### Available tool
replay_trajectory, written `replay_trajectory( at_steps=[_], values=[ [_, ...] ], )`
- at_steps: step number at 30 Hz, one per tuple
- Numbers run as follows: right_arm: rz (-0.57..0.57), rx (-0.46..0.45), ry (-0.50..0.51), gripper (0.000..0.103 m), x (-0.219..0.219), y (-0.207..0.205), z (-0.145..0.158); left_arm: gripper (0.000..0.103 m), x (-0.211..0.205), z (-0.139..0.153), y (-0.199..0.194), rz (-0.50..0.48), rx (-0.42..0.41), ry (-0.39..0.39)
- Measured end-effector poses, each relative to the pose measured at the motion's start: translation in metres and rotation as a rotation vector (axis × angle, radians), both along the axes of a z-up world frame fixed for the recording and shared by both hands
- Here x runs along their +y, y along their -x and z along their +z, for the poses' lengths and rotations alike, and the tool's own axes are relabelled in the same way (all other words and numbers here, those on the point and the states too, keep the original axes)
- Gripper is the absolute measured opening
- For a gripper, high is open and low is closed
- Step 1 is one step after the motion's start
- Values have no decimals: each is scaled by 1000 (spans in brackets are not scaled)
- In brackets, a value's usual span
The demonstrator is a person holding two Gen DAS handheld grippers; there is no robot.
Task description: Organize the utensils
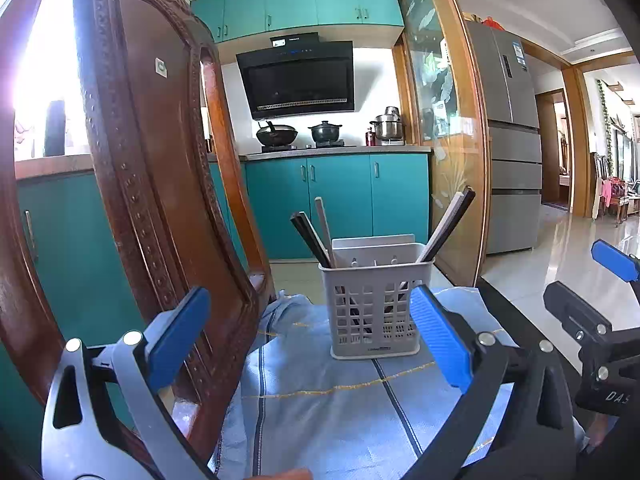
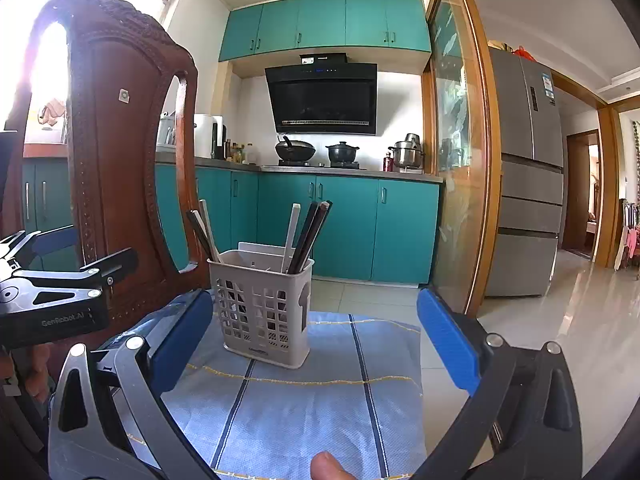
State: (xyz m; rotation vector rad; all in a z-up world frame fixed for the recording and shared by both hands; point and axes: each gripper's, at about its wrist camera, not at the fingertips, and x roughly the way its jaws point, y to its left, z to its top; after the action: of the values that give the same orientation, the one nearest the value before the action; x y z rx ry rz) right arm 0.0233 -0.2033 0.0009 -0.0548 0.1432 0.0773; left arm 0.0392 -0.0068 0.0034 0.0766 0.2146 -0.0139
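Your left gripper (image 1: 308,344): nearest to you, its blue-padded fingers (image 1: 438,336) are spread wide and grip nothing; it hovers over the cloth, pointing at the basket.
Your right gripper (image 2: 316,340): likewise spread wide and empty, with blue pads (image 2: 448,344) on either side of the view; it sits to the right of the left gripper, and each shows at the edge of the other's camera.
Your hands: a fingertip (image 2: 330,466) shows at the bottom edge of the right wrist view.
Cloth (image 2: 300,408): a light blue cloth with dark blue stripes and yellow stitching lies flat under both grippers.
Utensil basket (image 1: 376,304): a pale grey plastic basket with lattice sides stands upright on the cloth, just ahead of both grippers, touching neither.
Chopsticks (image 2: 310,236): dark and pale sticks already stand in the basket, some leaning left, some leaning right, their tops above the rim.
Chair (image 1: 160,168): a carved reddish wooden chair back rises on your left, beside the cloth.
Kitchen beyond: teal cabinets (image 2: 344,224), a wok (image 2: 295,150) and pots on the hob, a black range hood (image 2: 324,100) above.
Far right: a grey refrigerator (image 2: 528,176) past a glass door.
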Motion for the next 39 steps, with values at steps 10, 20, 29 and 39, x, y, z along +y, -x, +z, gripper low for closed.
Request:
replay_trajectory(
  at_steps=[10,20,29,39],
  values=[
    [3,6,2,100,1,-1,-1,100,-1,-1,0,2,1,5],
    [6,11,7,100,3,-2,-2,100,-2,-3,-1,1,11,6],
    [7,11,10,100,5,-2,-2,100,-3,-3,-1,-1,10,6],
    [9,12,10,100,4,-3,-2,100,-3,-4,0,0,8,6]
  ],
)
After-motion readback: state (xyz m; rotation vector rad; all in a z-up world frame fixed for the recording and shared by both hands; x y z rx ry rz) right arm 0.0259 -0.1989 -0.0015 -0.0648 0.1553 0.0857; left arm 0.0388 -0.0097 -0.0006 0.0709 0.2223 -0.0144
